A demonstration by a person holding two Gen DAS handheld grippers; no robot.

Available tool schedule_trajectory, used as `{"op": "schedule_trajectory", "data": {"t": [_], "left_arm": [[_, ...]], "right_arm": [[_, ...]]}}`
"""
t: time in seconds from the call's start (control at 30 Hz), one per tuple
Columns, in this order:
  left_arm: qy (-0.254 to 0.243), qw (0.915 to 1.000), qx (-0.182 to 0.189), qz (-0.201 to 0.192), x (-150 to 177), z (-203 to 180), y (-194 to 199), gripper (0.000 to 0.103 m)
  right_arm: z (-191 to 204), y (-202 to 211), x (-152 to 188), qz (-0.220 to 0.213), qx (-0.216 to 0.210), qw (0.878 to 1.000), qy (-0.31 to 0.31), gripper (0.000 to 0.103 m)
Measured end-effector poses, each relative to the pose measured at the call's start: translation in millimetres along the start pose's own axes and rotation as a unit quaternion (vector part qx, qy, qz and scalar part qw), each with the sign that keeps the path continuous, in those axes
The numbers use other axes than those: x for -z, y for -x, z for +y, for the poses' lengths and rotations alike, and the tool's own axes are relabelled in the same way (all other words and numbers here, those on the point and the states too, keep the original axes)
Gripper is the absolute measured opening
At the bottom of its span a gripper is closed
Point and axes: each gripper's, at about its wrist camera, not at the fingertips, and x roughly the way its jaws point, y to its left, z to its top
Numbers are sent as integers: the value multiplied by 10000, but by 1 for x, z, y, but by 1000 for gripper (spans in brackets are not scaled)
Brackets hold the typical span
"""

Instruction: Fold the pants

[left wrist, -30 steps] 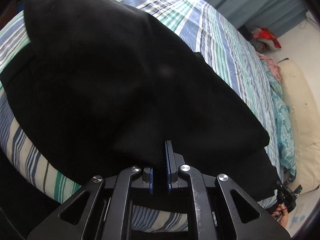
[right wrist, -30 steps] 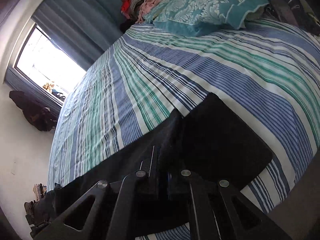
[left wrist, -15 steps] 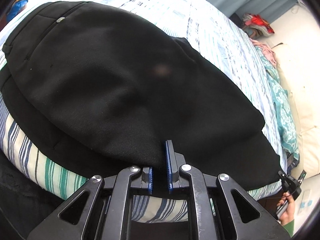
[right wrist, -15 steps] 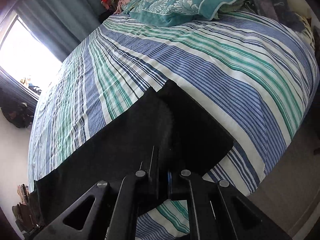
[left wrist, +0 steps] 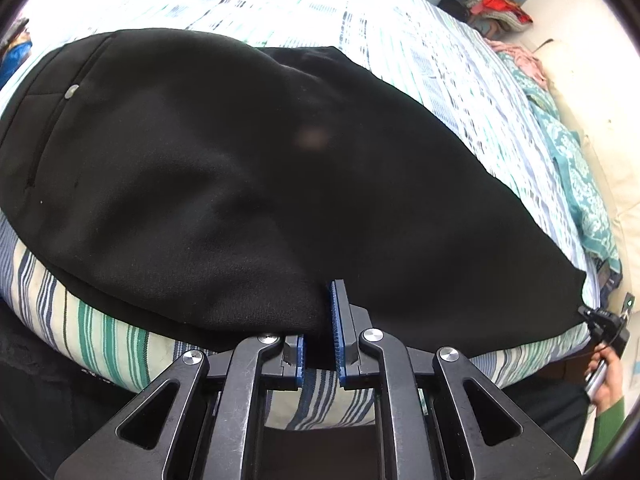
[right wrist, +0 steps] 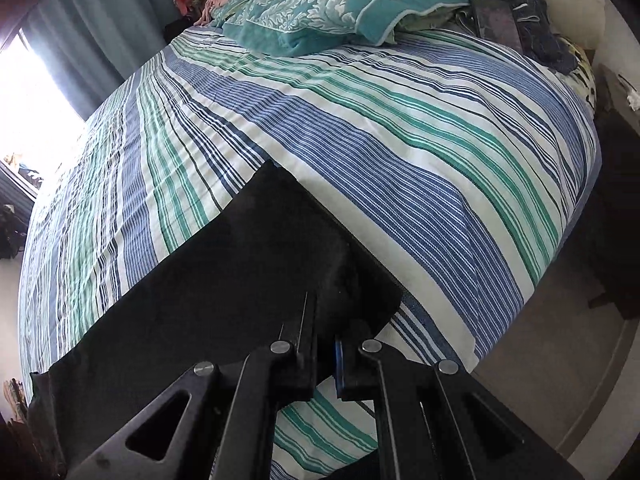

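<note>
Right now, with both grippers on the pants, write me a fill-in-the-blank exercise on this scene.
1. The pants are ____ in colour.
2. They lie on a bed whose cover has a ____ pattern.
3. The left gripper is shut on the near ____ of the pants.
4. The patterned pillow at the head of the bed is ____ and white.

Missing words: black; striped; edge; teal
</note>
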Motion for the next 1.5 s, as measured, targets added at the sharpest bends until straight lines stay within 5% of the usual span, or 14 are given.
{"op": "schedule_trajectory", "data": {"t": [0.13,0.23,0.33,0.37,0.47,0.57,0.7,0.83,1.0,1.07,1.4,1.5], "left_arm": [[-73,10000,-45,24,-1,-4,-2,12],[-43,9997,-199,126,3,-9,3,24],[-5,9990,-388,221,11,-4,14,53],[-21,9987,-455,213,14,-3,20,57],[-258,9982,-527,-104,17,-8,44,60],[-555,9943,-588,-691,1,-21,61,82],[-762,9868,-448,-1357,-46,-35,47,87],[-914,9792,-910,-1565,-87,-37,4,87],[-812,9779,-1517,-1188,-96,2,-48,91],[-785,9771,-1290,-1497,-84,13,-45,92],[-912,9734,-1590,-1377,-68,5,-33,96],[-982,9732,-1328,-1601,-65,-11,-13,96]], "right_arm": [[4,1,1,-23,160,9999,37,8],[3,12,2,-166,163,9997,-34,38],[5,34,8,-486,304,9983,-97,92],[7,46,11,-758,464,9960,-74,96],[20,80,23,-1407,634,9880,97,96],[53,103,45,-1802,255,9826,381,96],[124,93,81,-1620,-750,9774,1136,97],[182,55,119,-1191,-1390,9666,1793,97],[208,7,151,-469,-1042,9572,2660,98],[202,-7,157,-282,-977,9578,2690,103],[200,-7,165,-557,-902,9559,2739,103],[201,-8,164,-573,-898,9562,2725,103]]}}
